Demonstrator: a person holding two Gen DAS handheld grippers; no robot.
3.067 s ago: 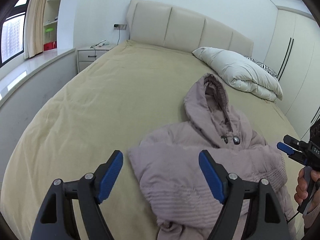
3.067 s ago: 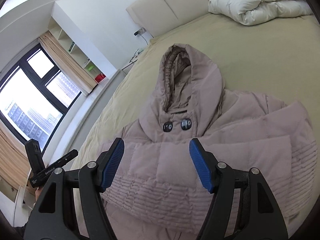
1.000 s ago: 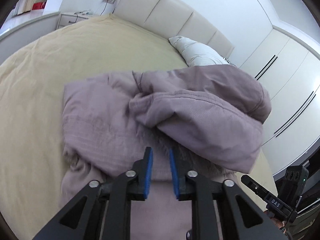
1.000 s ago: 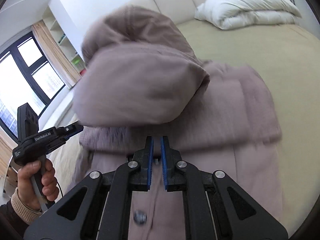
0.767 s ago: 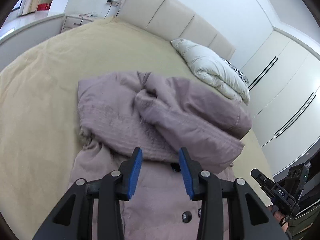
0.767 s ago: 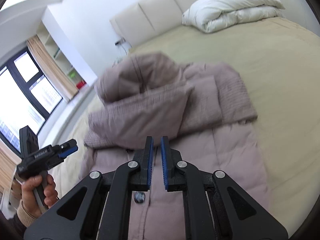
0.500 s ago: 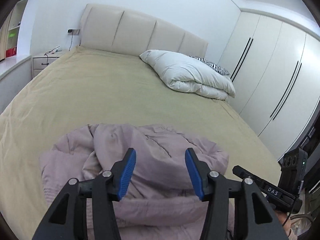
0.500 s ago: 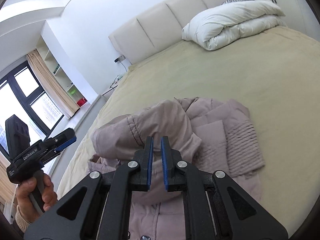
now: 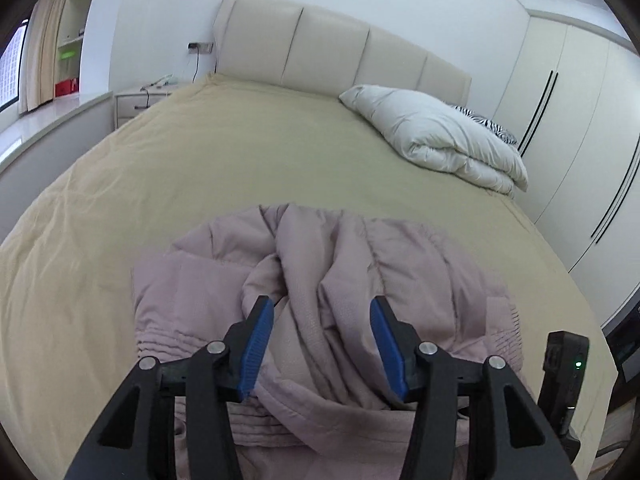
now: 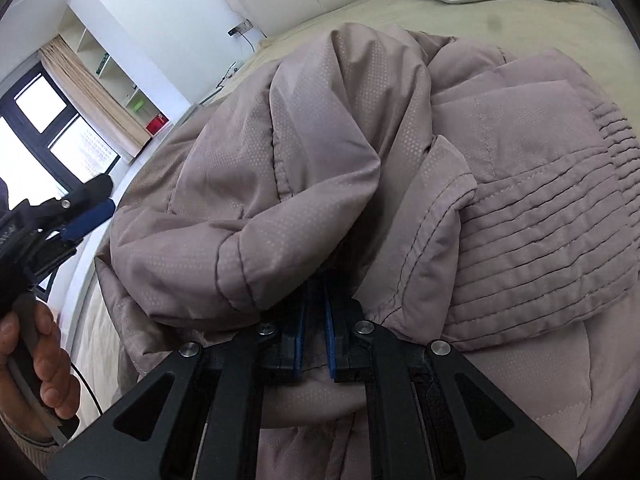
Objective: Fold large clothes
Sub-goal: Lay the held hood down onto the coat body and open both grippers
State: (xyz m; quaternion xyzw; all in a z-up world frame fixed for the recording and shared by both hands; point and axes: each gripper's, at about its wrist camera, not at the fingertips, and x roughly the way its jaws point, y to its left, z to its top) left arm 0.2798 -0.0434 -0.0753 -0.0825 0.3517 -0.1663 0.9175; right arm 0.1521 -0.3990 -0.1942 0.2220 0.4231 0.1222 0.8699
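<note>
A mauve padded hooded jacket [image 9: 400, 264] lies on the beige bed [image 9: 240, 152], sleeves folded across and the hood [image 10: 288, 168] flopped down over the chest. My left gripper [image 9: 322, 346] hovers just above the hood, open, with nothing between its blue pads [image 9: 256, 344]. In the right wrist view the jacket [image 10: 540, 208] fills the frame. My right gripper [image 10: 314, 320] is shut, its tips pushed in under the hood's lower fold, which hides them. No cloth shows between its pads. The left gripper [image 10: 86, 212] and the hand holding it appear at the left edge.
A folded white duvet [image 9: 444, 140] and a zebra-print pillow [image 9: 488, 128] lie at the head of the bed by the padded headboard [image 9: 328, 52]. White wardrobes [image 9: 580, 128] line the right side. A nightstand [image 9: 136, 104] and window ledge stand left.
The left gripper let go of the hood, opened, lifted and drew back. The hood dropped onto the jacket's chest. The right gripper, shut throughout, came down and forward into the hood's fold.
</note>
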